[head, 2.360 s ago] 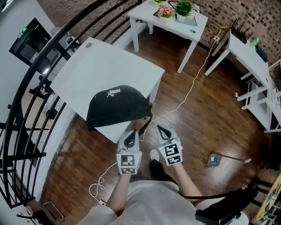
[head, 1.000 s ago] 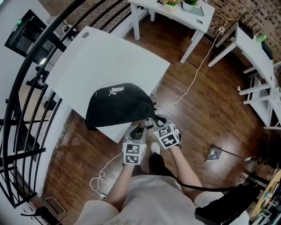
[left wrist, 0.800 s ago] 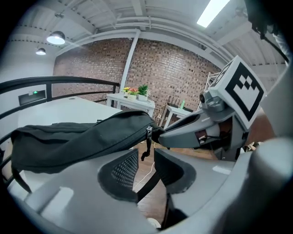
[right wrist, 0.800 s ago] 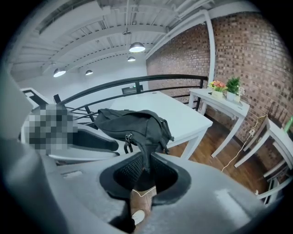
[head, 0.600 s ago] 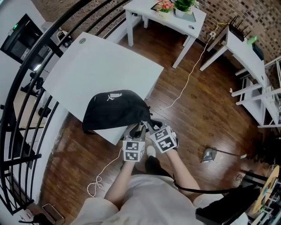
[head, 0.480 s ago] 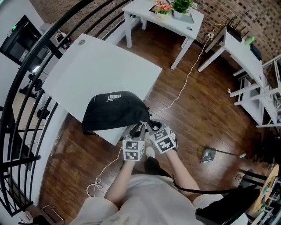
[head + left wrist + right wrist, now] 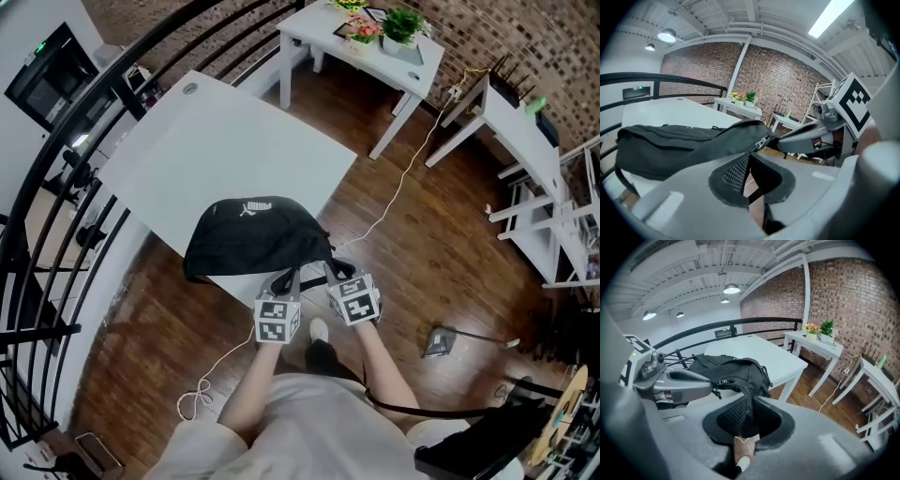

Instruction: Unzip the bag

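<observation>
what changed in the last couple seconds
Both grippers moved forward and together to the near right end of the bag. The right gripper took hold of its fabric, jaws closing; the left gripper is closing on fabric beside it. The bag stays on the table.

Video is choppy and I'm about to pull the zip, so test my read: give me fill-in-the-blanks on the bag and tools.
1. The ____ bag lies on the white table.
2. The left tool and right tool, jaws closing, each have ____ fabric pinched between them.
3. The zip pull sits ____ the two tools' tips.

Missing words: black; bag; between
</observation>
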